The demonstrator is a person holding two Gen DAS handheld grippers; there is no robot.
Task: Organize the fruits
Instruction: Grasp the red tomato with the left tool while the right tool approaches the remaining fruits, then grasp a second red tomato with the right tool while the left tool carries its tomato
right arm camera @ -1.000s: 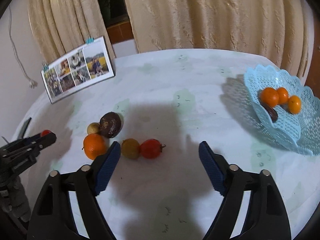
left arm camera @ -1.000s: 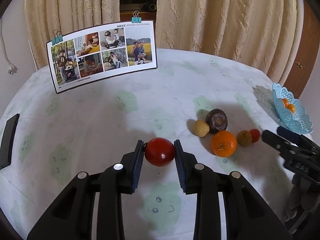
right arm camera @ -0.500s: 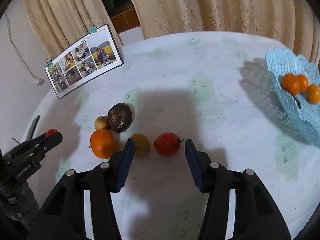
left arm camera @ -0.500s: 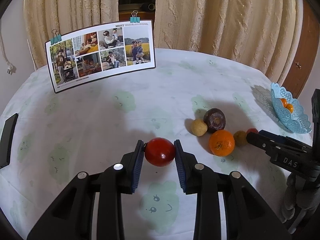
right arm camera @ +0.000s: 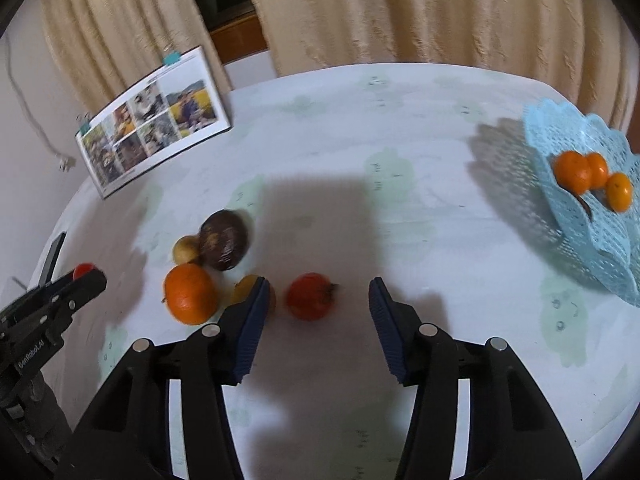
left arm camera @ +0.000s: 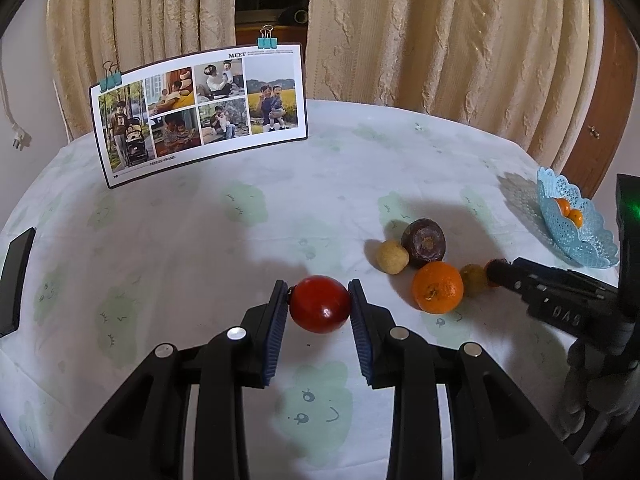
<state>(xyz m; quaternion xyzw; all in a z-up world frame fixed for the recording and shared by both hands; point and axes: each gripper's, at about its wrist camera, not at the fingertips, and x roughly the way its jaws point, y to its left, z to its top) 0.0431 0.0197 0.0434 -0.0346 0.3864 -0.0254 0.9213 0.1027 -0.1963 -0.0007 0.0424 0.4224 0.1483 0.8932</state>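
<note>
My left gripper has its jaws pinching a dark red fruit, both blue pads pressed to its sides, held over the table. Ahead and to the left of it the cloth lies bare as far as the photo card, which stands upright near the far edge under two teal clips. A dark phone-like slab sits at the left rim.

My right gripper has its jaws spread wide around a small red fruit that rests on the table; this view is blurred, and I see a gap on each side of the fruit, wider on the right. The left pad stands just in front of a yellow-brown fruit, so room there is tight. Close beside that sit a large orange, a dark purple-brown fruit and a small pale yellow fruit, bunched together and touching or nearly so.

To the right of the small red fruit the table is open cloth up to the blue lace basket, which sits near the right edge, well apart from the cluster. Three oranges lie inside it with something dark that I cannot make out. Cream curtains hang just beyond the far edge of the table.
</note>
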